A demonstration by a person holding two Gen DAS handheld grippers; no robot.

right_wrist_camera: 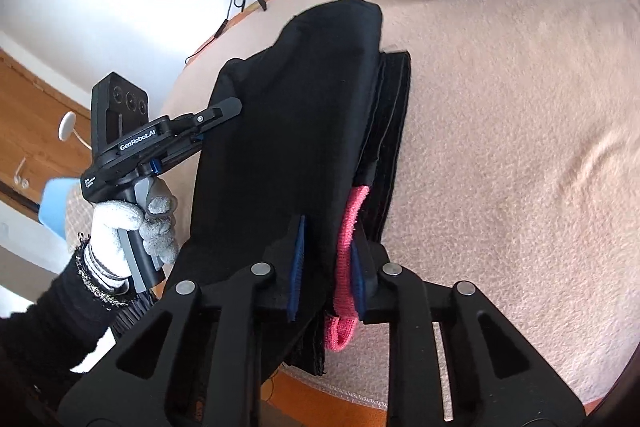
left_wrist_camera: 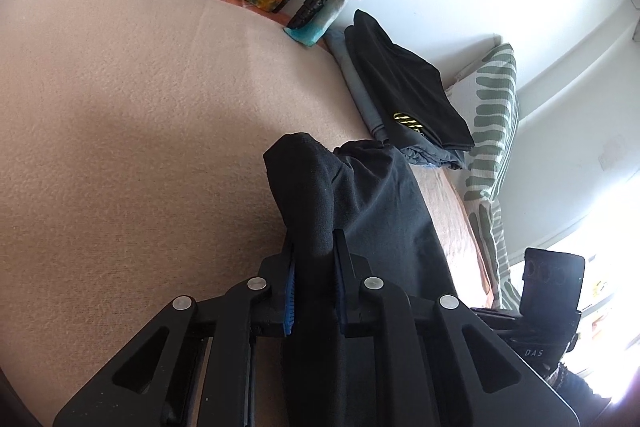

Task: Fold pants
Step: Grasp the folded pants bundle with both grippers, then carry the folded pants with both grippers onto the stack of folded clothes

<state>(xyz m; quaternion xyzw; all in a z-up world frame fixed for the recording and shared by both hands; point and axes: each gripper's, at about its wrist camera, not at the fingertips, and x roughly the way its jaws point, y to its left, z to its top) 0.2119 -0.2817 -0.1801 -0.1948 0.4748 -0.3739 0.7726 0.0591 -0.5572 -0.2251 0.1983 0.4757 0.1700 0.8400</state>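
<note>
The black pants (right_wrist_camera: pixel 296 131) hang in a folded bundle between the two grippers, lifted over the beige blanket (left_wrist_camera: pixel 120 107) of a bed. In the left wrist view the left gripper (left_wrist_camera: pixel 314 263) has its jaws clamped on a thick wad of the dark cloth, which rises up the centre of the frame and bulges past the tips. In the right wrist view the right gripper (right_wrist_camera: pixel 326 259) has its jaws clamped on the other edge of the pants, with a pink band (right_wrist_camera: pixel 346 251), seemingly part of the garment's waist, caught between cloth and the right-hand pad. The person's gloved left hand (right_wrist_camera: pixel 132 223) shows at the lower left of that frame, holding the other gripper's handle.

A stack of folded clothes (left_wrist_camera: pixel 404 95) lies at the upper right of the left wrist view, near a green-striped pillow (left_wrist_camera: pixel 494 115).

The risks, as I judge them: the right-side grip looks uneven, with several loose layers (right_wrist_camera: pixel 390 131) hanging free beside the jaws, so inner layers could slide out and spoil the fold. Pulling the two grippers apart unequally would skew the edges. Setting the bundle down too near the stack could disturb it.
</note>
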